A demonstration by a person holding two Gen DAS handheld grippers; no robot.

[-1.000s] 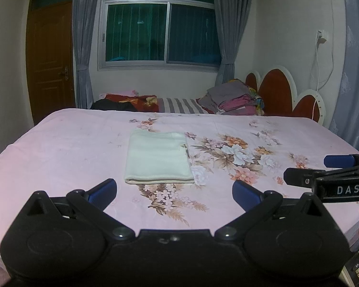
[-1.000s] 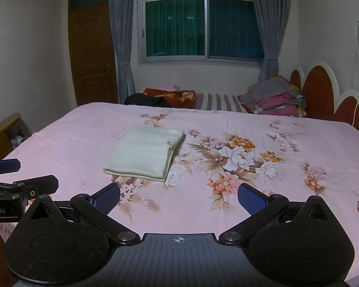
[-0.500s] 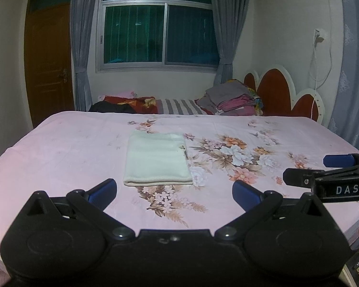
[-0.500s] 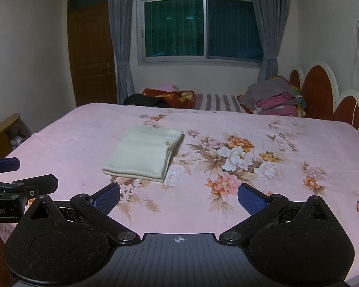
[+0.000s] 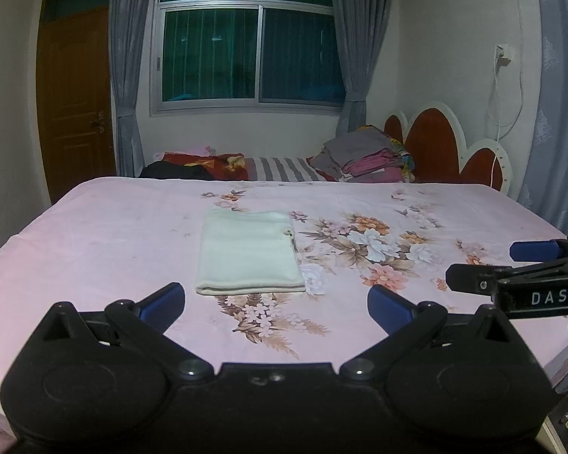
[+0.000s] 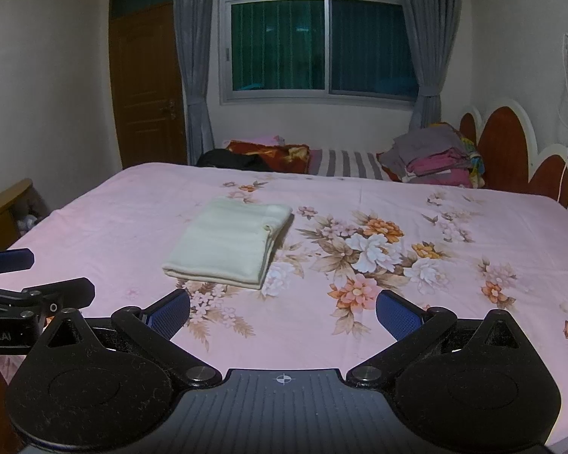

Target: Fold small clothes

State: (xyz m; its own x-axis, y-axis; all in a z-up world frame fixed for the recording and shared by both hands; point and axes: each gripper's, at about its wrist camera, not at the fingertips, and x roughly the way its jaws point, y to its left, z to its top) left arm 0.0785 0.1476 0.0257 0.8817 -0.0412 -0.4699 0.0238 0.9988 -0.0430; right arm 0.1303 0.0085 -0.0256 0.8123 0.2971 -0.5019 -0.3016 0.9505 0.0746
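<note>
A folded cream garment (image 5: pixel 249 251) lies flat on the pink floral bedsheet (image 5: pixel 94 234), a neat rectangle left of the bed's middle, its folded thickness showing along the near edge and its stacked layers along the right edge, which touches the printed flowers (image 5: pixel 371 244). Bare sheet surrounds the cloth on all four sides: a wide plain stretch to its left, the flower print to its right, open sheet beyond it up to the far edge of the bed. The left gripper (image 5: pixel 276 300) hangs over the near edge of the bed, its blue-padded fingers (image 5: pixel 162 301) spread wide apart and empty, just short of the garment's near edge. The right gripper (image 6: pixel 283 311) is held alongside to the right, its fingers (image 6: pixel 397 316) likewise wide apart, holding nothing, the cloth lying ahead and to its left. At the far side a pile of folded clothes (image 5: pixel 367 157) and a striped cushion (image 5: pixel 284 169) sit against the wall under a curtained window (image 5: pixel 250 43); a scalloped red headboard (image 5: pixel 439 147) closes the right side, a wooden door (image 5: pixel 75 98) stands far left
</note>
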